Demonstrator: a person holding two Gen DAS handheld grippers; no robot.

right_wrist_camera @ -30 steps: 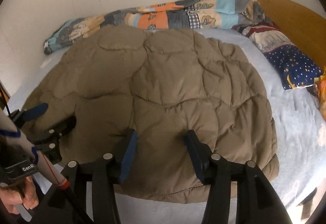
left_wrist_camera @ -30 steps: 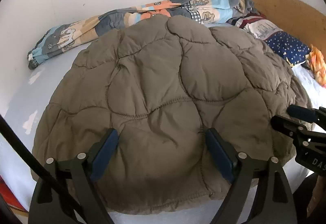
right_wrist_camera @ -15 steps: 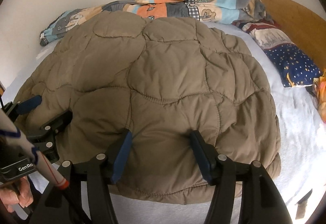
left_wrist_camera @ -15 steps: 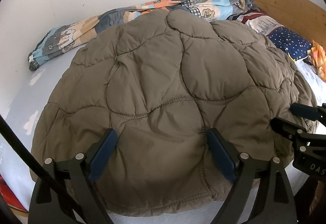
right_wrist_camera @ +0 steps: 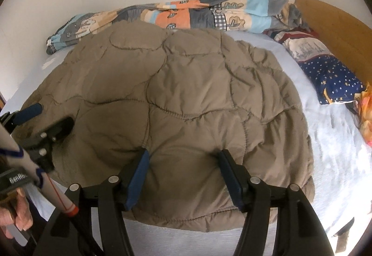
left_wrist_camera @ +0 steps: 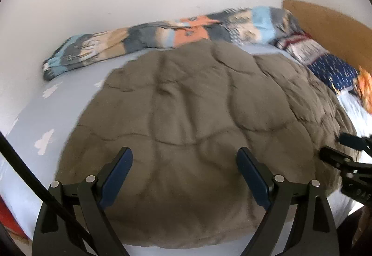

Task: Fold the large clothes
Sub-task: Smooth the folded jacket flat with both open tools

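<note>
Over the near edge of the bed, the left gripper point(left_wrist_camera: 184, 171) hangs with its jaws spread wide, nothing between the blue pads but the air above the brown quilted coat point(left_wrist_camera: 204, 121). The right gripper point(right_wrist_camera: 182, 172) sits just to its right, jaws having just been opening to a moderate gap; its pads point(right_wrist_camera: 137, 174) stand over the coat's near hem, the fabric puckered between them, not clamped. The coat lies spread flat across the pale blue sheet point(right_wrist_camera: 330, 139), covering most of the bed from near edge to far. Beyond it, against the white wall, runs a rolled patchwork blanket point(right_wrist_camera: 186, 14). To the far right, a star-print pillow point(right_wrist_camera: 334, 79) rests beside a wooden headboard point(right_wrist_camera: 334, 25). A person's hand point(right_wrist_camera: 16, 216) grips the left tool's handle at near left.
</note>
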